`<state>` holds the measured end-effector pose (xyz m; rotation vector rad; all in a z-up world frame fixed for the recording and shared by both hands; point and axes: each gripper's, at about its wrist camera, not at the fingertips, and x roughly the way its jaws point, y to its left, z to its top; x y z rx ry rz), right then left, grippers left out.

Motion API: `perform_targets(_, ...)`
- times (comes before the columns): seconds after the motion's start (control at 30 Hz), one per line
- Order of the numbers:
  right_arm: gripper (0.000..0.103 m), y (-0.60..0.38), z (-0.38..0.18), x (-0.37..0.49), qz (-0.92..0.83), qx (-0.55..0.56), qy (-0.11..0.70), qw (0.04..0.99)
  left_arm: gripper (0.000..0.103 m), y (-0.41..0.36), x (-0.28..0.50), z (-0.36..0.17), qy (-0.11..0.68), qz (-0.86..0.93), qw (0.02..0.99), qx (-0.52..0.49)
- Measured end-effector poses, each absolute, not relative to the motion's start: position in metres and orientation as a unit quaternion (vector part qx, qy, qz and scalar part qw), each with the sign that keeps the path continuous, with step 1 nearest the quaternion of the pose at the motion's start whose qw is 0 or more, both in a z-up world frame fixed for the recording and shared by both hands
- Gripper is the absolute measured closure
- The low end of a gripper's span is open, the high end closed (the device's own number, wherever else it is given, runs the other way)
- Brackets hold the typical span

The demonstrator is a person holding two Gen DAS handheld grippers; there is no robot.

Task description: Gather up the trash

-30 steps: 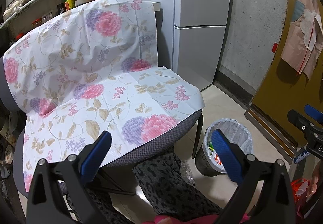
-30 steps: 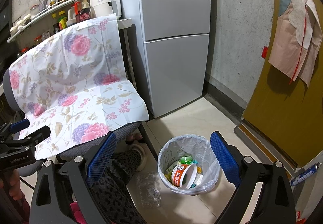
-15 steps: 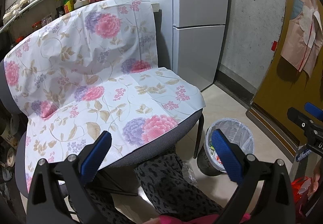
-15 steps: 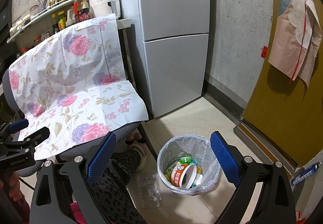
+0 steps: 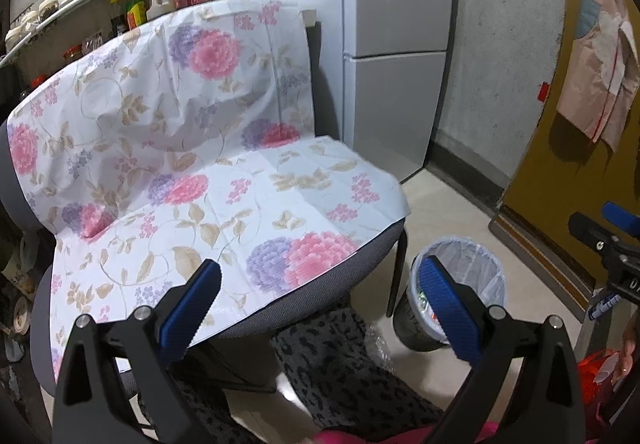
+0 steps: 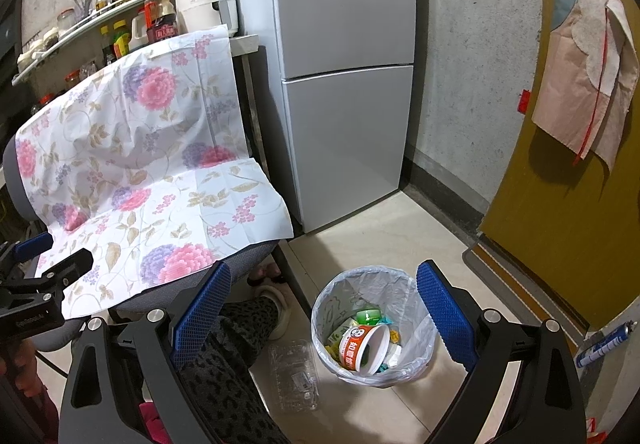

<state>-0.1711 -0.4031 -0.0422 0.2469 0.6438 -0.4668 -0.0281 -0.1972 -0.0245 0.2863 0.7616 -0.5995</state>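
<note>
Both hand-held grippers hang with fingers spread wide and nothing between them: the left hand-held gripper [image 5: 320, 300] faces a chair [image 5: 320, 304] draped in floral cloth [image 5: 208, 148]; the right hand-held gripper [image 6: 324, 304] overlooks the floor. A lined trash bin [image 6: 374, 324] at 6 o'clock holds a red noodle cup [image 6: 362, 346] and wrappers. A clear plastic clamshell box [image 6: 295, 374] lies just beside it at 9 o'clock.

I am in a home kitchen: a tall grey fridge [image 6: 344, 76], a white air fryer [image 6: 206, 6], a wall shelf of sauce bottles [image 6: 120, 20], and a floral-covered chair [image 5: 192, 180].
</note>
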Motion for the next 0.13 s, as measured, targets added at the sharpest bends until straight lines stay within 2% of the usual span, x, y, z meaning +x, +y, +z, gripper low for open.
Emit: perform_targets(0.13, 0.01, -0.4, -0.049, -0.149, -0.213, 0.118, 0.325, 0.914, 0.006, -0.187, -0.006, -0.041, 0.397, -0.28, 0.866, 0.122)
